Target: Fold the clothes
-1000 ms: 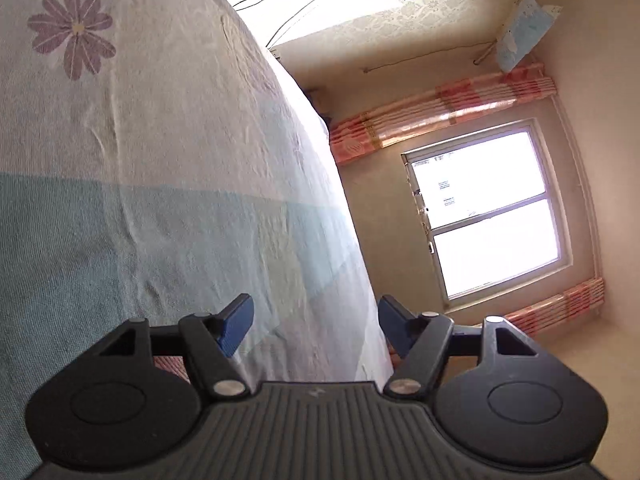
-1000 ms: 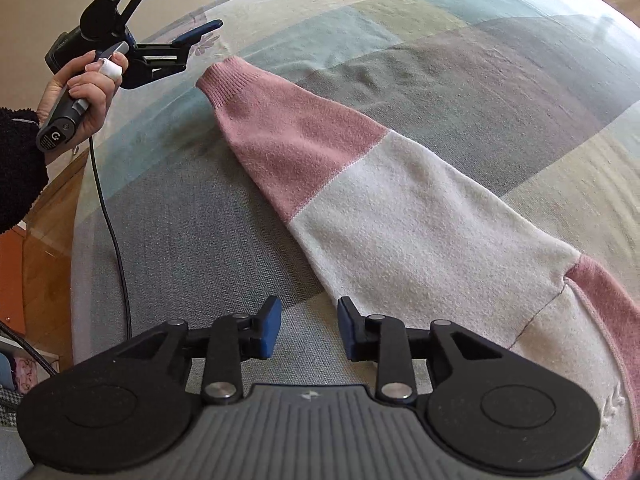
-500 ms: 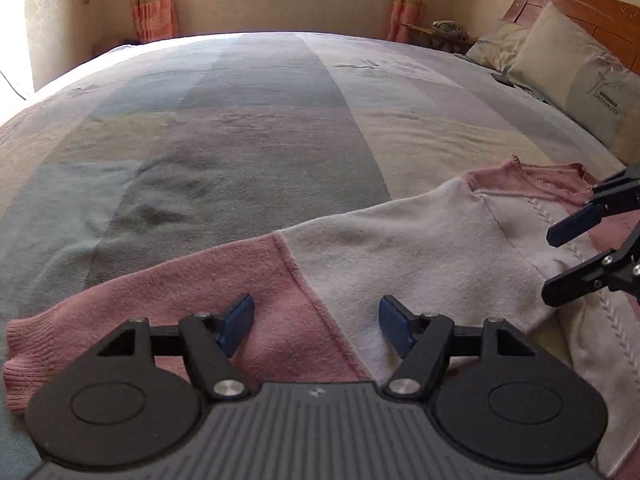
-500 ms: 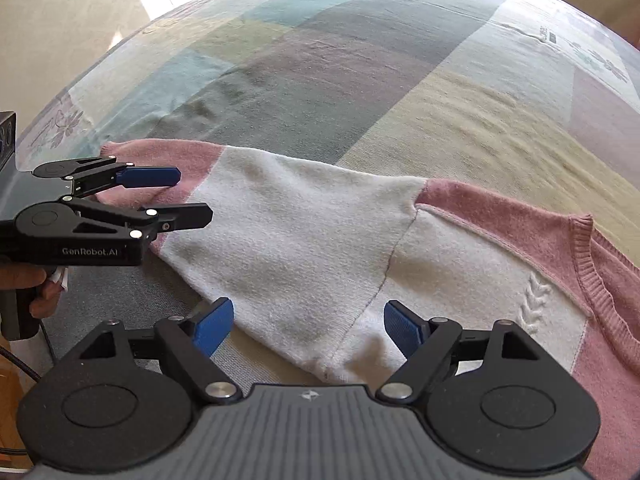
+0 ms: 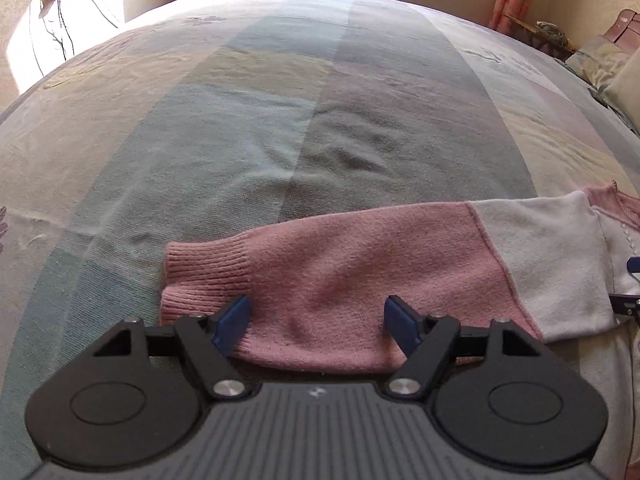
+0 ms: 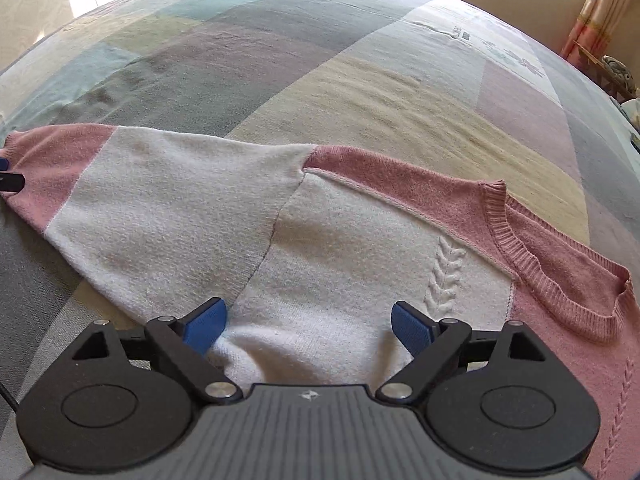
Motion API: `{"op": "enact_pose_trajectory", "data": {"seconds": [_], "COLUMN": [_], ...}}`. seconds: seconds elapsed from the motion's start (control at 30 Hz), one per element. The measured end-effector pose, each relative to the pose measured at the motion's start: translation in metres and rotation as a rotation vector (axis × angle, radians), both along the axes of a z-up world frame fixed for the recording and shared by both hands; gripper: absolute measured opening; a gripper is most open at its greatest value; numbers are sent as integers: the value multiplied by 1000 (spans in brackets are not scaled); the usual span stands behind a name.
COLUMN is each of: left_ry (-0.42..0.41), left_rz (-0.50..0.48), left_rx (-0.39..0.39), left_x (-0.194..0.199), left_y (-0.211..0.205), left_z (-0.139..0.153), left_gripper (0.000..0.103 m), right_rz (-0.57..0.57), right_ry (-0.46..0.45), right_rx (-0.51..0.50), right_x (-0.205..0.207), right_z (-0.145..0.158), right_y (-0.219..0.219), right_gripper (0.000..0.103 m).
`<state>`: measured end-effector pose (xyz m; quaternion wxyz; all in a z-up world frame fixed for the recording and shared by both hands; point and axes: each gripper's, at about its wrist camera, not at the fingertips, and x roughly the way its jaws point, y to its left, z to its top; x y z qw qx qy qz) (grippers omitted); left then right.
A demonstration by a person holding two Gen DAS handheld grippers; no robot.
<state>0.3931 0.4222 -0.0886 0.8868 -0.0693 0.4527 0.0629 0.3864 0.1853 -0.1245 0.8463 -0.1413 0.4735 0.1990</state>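
A pink and white knitted sweater (image 6: 344, 240) lies flat on the bed, one sleeve (image 5: 340, 264) stretched out to the left with its ribbed cuff (image 5: 200, 276) at the end. My left gripper (image 5: 316, 320) hangs over the pink end of that sleeve, jaws opening, the cloth lying between them but not pinched. My right gripper (image 6: 308, 324) hovers over the white chest panel near the armpit seam, jaws opening wide, nothing clamped. The sweater's ribbed neckline (image 6: 560, 276) shows at the right.
The bedspread (image 5: 320, 100) is a patchwork of grey, green, beige and lilac blocks. Pillows (image 5: 616, 76) and a bedside stand sit at the far right. Cables (image 5: 60, 12) hang on the wall at the far left. Curtains (image 6: 592, 20) hang behind the bed.
The left gripper swung round from facing the window to point down over the sleeve cuff. The right gripper's jaws spread wide and it moved from the sleeve towards the chest.
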Motion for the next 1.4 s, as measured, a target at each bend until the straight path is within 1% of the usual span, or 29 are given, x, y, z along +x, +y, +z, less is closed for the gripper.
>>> {"op": "enact_pose_trajectory", "data": {"seconds": [0.03,0.13,0.2,0.27,0.33,0.37,0.43,0.5,0.57,0.6,0.63,0.67,0.73,0.77,0.9,0.93,0.97,1.03,1.1,1.17,1.23,1.33,1.4], "left_ry": [3,5,-5,-15,-17,-17,-14,-8,-1,4,16,24,55,72,154,176,173,125,79,91,102,145,133], "left_rz": [6,-21,-49,-76,-106,-132,-181,-231,-285,-317,-357,-384,-453,-487,-553,-562,-555,-522,-476,-460,-459,-500,-550], "left_rx": [-7,-11,-11,-45,-96,-133,-203,-262,-300,-323,-356,-378,-415,-430,-482,-471,-439,-399,-410,-424,-399,-310,-304], "left_x": [5,13,18,26,38,46,64,85,102,112,121,127,140,146,161,165,167,172,181,192,199,200,189], "left_y": [-3,-16,-26,-36,-49,-57,-75,-96,-118,-131,-146,-157,-187,-203,-244,-253,-256,-254,-248,-248,-254,-271,-277], "left_z": [1,10,20,30,38,41,44,46,48,50,51,52,50,49,18,6,-2,-13,-12,-13,-9,4,16], "left_gripper": [75,75,75,75,75,75,75,75,75,75,75,76,76,76,77,77,77,73,74,74,74,74,74], "right_rz": [5,27,43,47,50,51,59,70,86,84,87,90,79,70,41,35,29,6,-36,-84,-103,-101,-97], "right_ry": [-22,-13,-10,-30,-38,-26,29,71,104,97,85,91,98,97,96,98,99,101,105,108,90,80,85], "right_rx": [17,28,65,90,98,104,121,158,187,183,181,188,223,223,194,184,173,156,152,156,168,163,160], "right_x": [-2,2,0,-9,-21,-26,-31,-31,-24,-19,-16,-14,-15,-20,-44,-51,-58,-69,-77,-82,-87,-90,-90], "right_z": [0,5,16,30,38,39,32,19,4,0,0,2,11,14,19,18,17,14,9,4,2,4,5], "right_y": [7,19,12,0,-15,-22,-30,-30,-23,-20,-18,-18,-29,-38,-73,-82,-90,-107,-120,-131,-136,-134,-134], "right_gripper": [96,96,96,97,102,103,103,103,103,103,103,103,103,103,103,103,103,103,103,103,103,103,103]}}
